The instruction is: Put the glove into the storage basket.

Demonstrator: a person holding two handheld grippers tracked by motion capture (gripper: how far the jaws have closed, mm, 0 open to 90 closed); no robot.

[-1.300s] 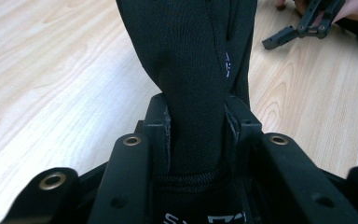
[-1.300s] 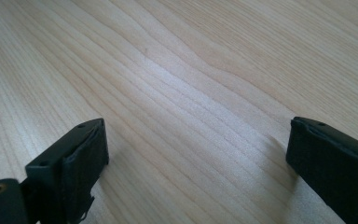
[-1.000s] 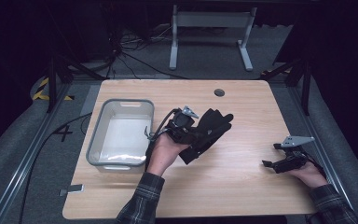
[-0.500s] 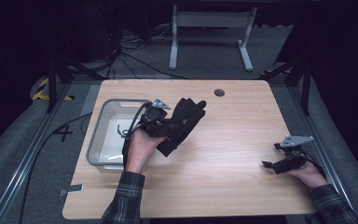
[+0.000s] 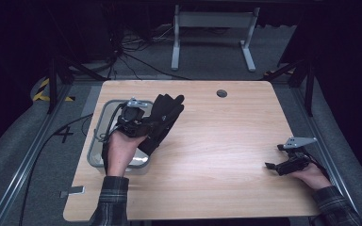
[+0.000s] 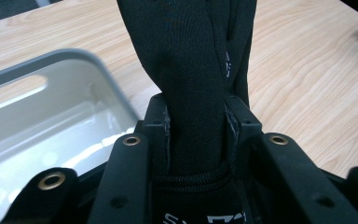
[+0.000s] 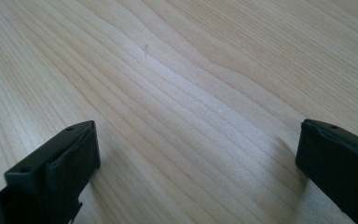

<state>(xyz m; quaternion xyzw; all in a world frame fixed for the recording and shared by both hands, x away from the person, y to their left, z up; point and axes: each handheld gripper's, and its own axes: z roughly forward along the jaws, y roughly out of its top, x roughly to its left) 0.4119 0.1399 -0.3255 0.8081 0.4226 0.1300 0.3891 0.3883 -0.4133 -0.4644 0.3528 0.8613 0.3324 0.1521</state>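
Note:
A black glove hangs from my left gripper, which is shut on its cuff end, at the right rim of a grey plastic bin on the left of the wooden table. In the left gripper view the glove rises between the closed jaws, with the bin to its left below. My right gripper rests low near the table's right front corner. In the right gripper view its jaws stand wide apart over bare wood, the right gripper holding nothing.
The wooden table has a round cable hole near its back edge. A metal stand and cables lie on the floor behind. A black cable trails from the left gripper off the table's left side.
My left gripper has carried the glove leftward across the table, from the middle to the bin's right rim. The right gripper has stayed in place.

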